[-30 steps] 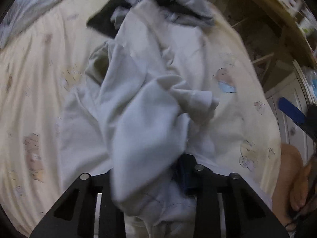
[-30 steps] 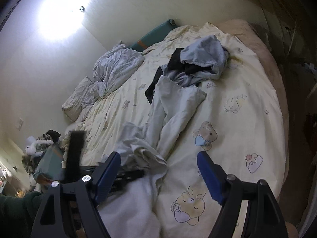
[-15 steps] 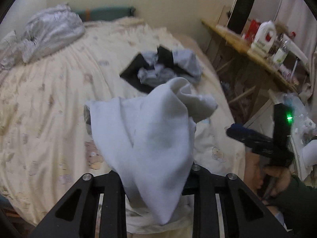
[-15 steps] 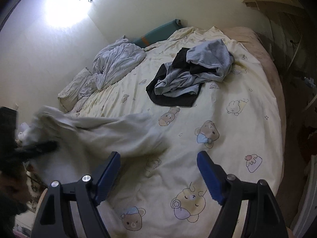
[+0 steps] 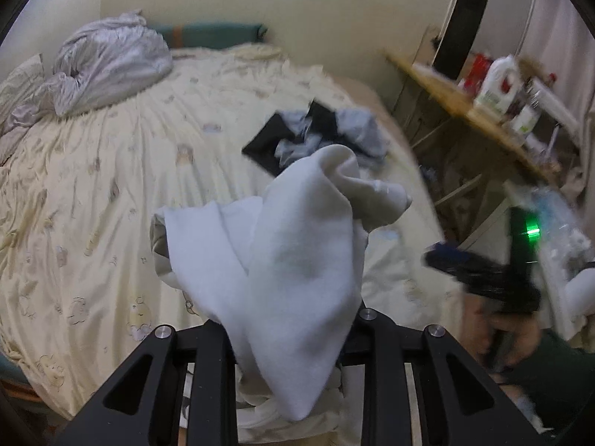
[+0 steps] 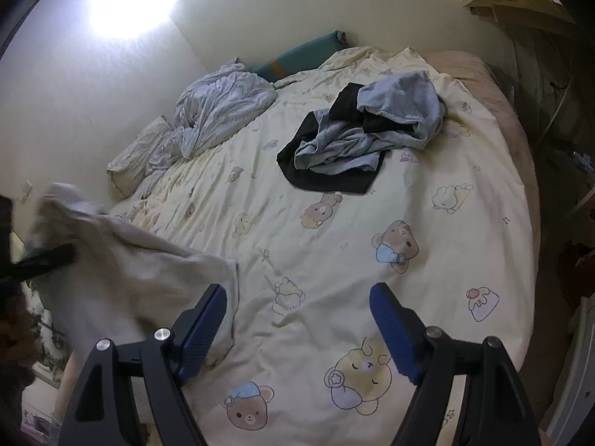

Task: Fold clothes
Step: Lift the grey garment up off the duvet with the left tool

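Left wrist: white garment (image 5: 297, 271) hangs vertically, bunched.

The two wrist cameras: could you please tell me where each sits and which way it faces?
Left wrist: rides the left gripper, facing up the bed; white garment clamped, a hand with the right gripper alongside.
Right wrist: on the right gripper, open, looking down over the bed.
Shared: white garment, grey-and-black clothes pile.

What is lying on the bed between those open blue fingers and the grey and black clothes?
Only bare bear-print bedsheet lies between the right gripper and the grey-and-black clothes pile, seen in the right wrist view.
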`<state>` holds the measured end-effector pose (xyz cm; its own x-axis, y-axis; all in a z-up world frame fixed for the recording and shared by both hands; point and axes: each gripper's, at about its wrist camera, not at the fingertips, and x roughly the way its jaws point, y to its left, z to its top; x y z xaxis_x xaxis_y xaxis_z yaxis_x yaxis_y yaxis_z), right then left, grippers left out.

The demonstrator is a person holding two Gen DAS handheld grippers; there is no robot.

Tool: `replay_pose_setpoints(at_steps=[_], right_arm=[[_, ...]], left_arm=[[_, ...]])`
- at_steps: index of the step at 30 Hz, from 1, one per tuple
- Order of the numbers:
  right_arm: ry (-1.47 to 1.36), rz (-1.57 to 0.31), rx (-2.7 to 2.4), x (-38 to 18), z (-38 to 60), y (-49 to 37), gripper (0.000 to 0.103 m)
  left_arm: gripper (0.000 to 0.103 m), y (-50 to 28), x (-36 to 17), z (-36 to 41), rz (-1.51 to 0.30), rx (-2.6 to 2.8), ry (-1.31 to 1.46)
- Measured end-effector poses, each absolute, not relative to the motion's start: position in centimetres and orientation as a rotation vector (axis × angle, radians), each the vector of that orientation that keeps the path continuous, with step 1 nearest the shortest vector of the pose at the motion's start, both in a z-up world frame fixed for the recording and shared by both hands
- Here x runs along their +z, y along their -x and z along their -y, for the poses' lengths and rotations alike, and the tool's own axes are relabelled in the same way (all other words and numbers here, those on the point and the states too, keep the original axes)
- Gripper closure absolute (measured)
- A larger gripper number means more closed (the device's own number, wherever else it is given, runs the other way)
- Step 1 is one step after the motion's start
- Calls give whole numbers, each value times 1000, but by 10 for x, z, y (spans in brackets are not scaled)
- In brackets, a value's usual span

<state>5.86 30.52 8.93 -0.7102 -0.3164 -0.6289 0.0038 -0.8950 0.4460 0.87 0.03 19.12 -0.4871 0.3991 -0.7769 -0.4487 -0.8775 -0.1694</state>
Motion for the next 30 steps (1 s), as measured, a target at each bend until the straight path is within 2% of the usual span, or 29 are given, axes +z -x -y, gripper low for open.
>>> replay_pose_setpoints(at_steps=[15, 22, 25, 27, 30], right_arm=[[-1184, 534, -2663, 82, -290, -45, 23], [-1301, 299, -2624, 82, -269, -34, 23], [-1318, 167, -2620, 88, -263, -14, 23], [-1315, 104, -2634, 93, -263, 8, 23], [-1332, 4, -2689, 95, -264, 57, 23]], left_arm=[[69, 43, 63, -20, -151, 2334, 1481], [65, 42, 64, -16, -87, 2383, 1458], [58, 44, 64, -19, -104, 2398, 1449], [50, 46, 63, -18, -84, 2386, 1456], [47, 50, 62, -15, -46, 2364, 1470]])
